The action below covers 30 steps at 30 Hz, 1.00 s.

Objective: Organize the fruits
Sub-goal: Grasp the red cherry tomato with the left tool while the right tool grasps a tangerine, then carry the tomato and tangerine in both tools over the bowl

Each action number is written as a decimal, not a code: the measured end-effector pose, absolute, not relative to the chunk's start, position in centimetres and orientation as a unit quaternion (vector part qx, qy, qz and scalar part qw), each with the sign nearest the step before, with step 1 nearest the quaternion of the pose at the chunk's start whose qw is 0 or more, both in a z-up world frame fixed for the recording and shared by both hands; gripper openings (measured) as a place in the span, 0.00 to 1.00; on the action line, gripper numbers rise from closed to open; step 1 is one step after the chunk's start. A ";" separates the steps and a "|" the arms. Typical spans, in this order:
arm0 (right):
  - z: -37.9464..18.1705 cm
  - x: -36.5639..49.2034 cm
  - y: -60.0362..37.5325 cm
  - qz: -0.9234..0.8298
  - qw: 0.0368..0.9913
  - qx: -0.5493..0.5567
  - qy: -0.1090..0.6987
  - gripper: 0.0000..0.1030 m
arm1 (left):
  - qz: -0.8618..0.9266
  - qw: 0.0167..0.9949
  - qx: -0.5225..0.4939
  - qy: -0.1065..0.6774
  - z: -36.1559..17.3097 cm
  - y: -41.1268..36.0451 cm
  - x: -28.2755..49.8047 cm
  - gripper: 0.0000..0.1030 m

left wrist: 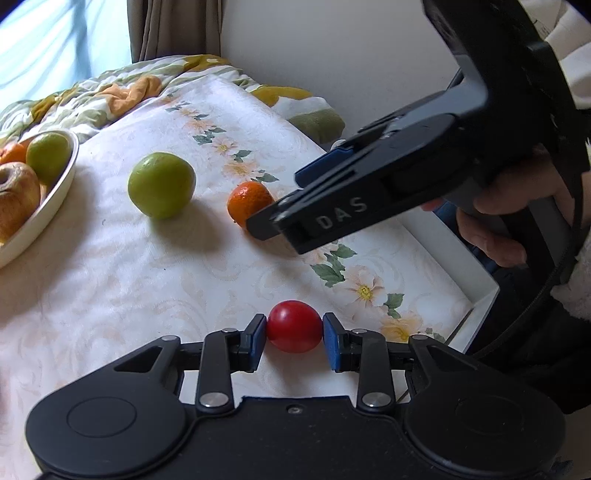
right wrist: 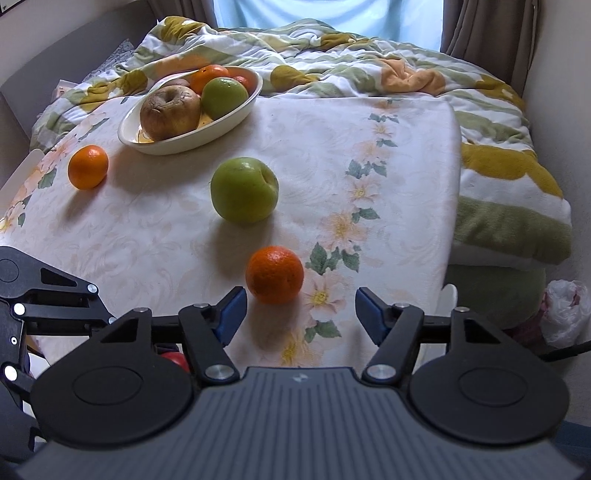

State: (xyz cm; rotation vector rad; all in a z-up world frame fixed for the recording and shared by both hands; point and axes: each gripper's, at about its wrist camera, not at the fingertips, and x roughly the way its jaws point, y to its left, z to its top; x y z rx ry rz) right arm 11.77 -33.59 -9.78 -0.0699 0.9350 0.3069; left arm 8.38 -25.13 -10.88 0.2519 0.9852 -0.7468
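Loose: two mandarins (right wrist: 274, 274), one green apple (right wrist: 244, 189), one tomato (left wrist: 294, 331)

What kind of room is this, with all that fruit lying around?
Probably a bedroom at home. A rumpled floral quilt lies heaped behind the flowered cloth that holds the fruit, curtains frame a bright window, and a white dish holds apples and oranges.

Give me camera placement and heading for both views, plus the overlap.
Left wrist: on the left gripper, looking down-forward over the table; pads shut on the red fruit; right gripper and hand show alongside.
Right wrist: on the right gripper, facing the bowl and bedding; jaws open behind the near orange; left gripper linkage at frame left.
Shared: near orange, green apple, bowl.
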 end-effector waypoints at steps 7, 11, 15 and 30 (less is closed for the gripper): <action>-10.0 12.6 -32.8 0.161 0.880 -0.026 0.447 0.68 | -0.337 0.811 0.115 0.465 -10.8 -24.2 8.8 0.35; -10.1 12.7 -32.6 0.165 0.880 -0.024 0.445 0.68 | -0.332 0.812 0.118 0.465 -10.7 -23.7 8.9 0.35; -10.2 12.9 -32.4 0.169 0.879 -0.022 0.446 0.58 | -0.325 0.814 0.116 0.467 -10.6 -23.2 9.0 0.35; -8.1 12.1 -31.4 0.173 0.881 -0.018 0.439 0.50 | -0.288 0.845 0.089 0.442 -7.2 -20.5 8.6 0.35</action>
